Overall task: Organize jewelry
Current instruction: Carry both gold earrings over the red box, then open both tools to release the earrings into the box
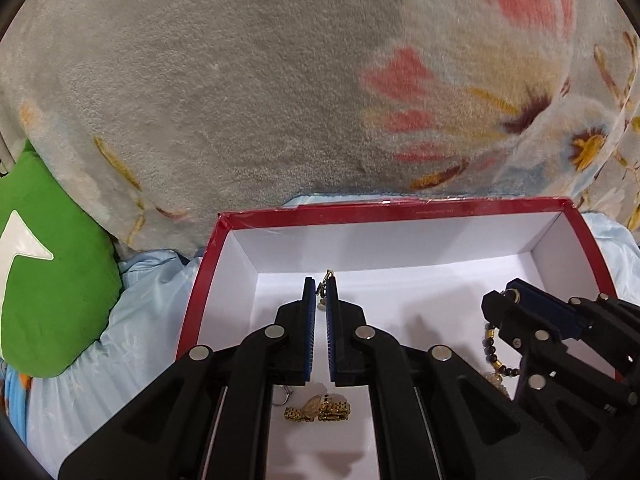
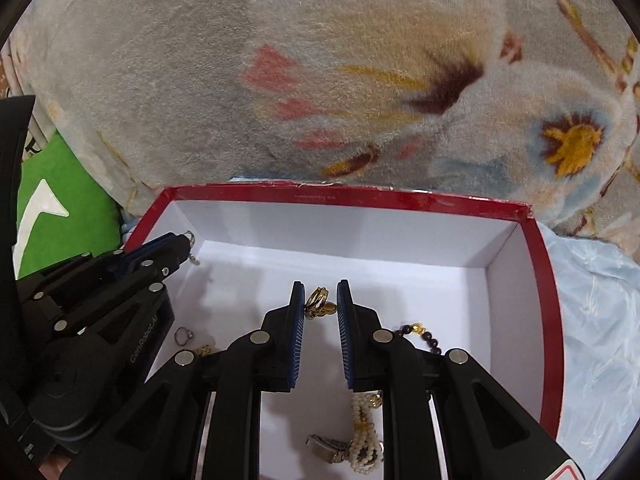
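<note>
Both grippers hang over a red box with a white inside. My left gripper is nearly shut on a small gold earring at its tips; it also shows in the right wrist view. My right gripper is slightly open, with a gold earring between its tips, touching the left pad. On the box floor lie a gold watch, a silver ring, a dark bead bracelet and a pearl bracelet.
A fluffy flowered blanket rises right behind the box. A green cushion lies to the left. Light blue bedsheet surrounds the box.
</note>
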Demonstrator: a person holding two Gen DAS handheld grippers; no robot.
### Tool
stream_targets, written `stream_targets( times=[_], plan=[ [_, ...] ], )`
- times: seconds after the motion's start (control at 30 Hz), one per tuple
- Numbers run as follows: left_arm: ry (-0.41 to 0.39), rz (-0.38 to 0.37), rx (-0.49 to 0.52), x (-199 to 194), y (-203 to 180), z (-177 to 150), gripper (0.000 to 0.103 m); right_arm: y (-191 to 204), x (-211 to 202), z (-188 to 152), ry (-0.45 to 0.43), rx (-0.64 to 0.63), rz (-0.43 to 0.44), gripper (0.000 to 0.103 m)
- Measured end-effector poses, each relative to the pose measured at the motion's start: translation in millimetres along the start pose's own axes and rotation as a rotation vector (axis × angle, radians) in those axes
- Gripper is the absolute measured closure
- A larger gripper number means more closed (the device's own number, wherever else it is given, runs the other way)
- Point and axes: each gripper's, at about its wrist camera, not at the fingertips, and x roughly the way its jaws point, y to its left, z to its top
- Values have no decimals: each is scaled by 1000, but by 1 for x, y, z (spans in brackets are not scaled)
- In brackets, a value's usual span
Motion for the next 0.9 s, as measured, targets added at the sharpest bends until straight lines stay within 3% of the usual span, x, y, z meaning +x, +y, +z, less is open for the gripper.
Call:
stream_targets(
  times=[0.37,0.53,0.6,0.9],
  plan=[
    [40,15,13,8,-1,-4,94,2,4,-1,5,-4,-9,87],
    [26,41,4,6,0,-3,57,3,2,-2,-1,-7,-15,85],
    [16,52,9,3,-1,-3,51,2,2,-2,-3,-3,-21,77],
    [-12,39,-15,-9,6,-5,49,-3,-21,-8,-51,19,-19,67]
  ],
)
